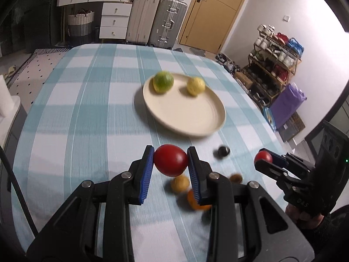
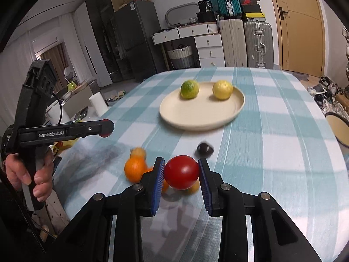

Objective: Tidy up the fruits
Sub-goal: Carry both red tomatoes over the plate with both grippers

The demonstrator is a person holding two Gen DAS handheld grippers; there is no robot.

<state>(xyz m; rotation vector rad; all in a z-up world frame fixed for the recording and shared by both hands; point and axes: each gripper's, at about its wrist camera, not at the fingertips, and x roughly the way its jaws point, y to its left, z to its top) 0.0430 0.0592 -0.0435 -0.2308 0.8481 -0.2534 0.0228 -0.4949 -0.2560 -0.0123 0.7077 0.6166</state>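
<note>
Gripping a red fruit (image 1: 170, 160) in your left gripper (image 1: 170, 163), jaws clamped on it, you hold another red fruit (image 2: 181, 172) in your right gripper (image 2: 181, 175), both above the desk (image 1: 87, 109), near the plate (image 1: 185, 118).

Two red tomatoes (image 1: 171, 159) (image 2: 182, 172), one in each tool (image 1: 171, 160) (image 2: 181, 172); one cream plate (image 2: 196, 118) mid-frame, bearing one green lime (image 2: 189, 89) and one yellow lemon (image 2: 222, 90); one dark fruit (image 2: 205, 149) below the plate; two oranges (image 2: 135, 168) at least, lower centre; small tan fruits (image 1: 180, 183) blurred, perhaps two.
</note>
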